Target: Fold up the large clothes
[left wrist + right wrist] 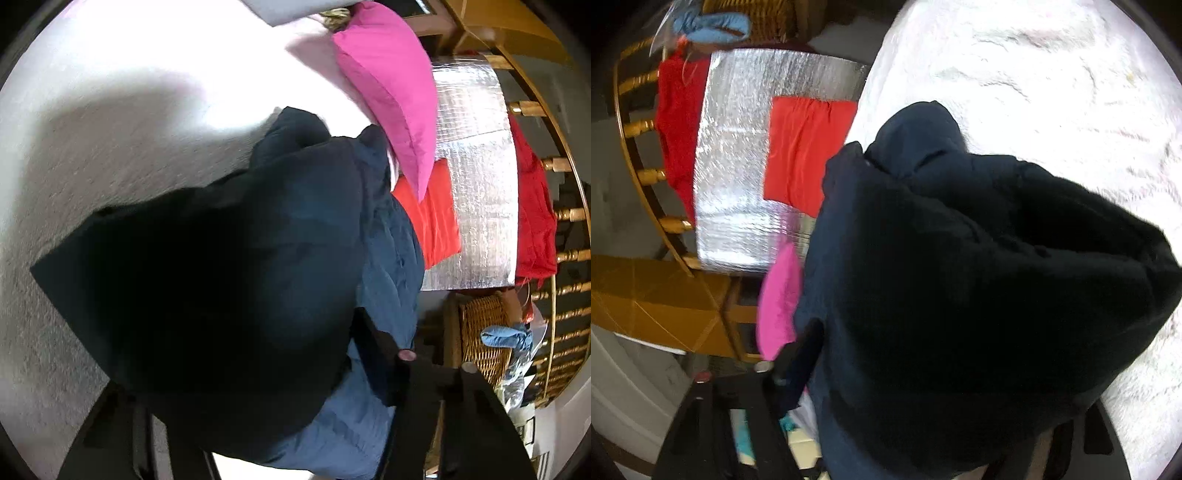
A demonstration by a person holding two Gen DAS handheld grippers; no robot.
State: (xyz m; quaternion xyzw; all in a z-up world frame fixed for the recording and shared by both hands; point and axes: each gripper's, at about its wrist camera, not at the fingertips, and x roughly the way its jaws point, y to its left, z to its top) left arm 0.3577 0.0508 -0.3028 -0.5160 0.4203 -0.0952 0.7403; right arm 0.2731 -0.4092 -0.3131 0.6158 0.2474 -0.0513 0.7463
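Two grippers share one dark navy garment (221, 277), which bulges up between the fingers of each and hides most of them. The left gripper (240, 369) has the cloth filling its gap, and one black finger (384, 354) lies against a bluer fold, but I cannot tell whether the pads pinch it. The right gripper (942, 387) is buried the same way, and its grip cannot be told either. The garment lies bunched on a white fleecy surface (92, 147) that stretches far beyond it. In the left wrist view a pink pillow (388, 85) lies just beside the garment to its right. An orange-red cloth (432, 214) lies on a silver foil sheet (476, 184). Farther right, a red garment (535, 206) hangs at a wooden railing (561, 162), near a wicker basket (480, 332) with a light blue cloth (506, 338) on it.
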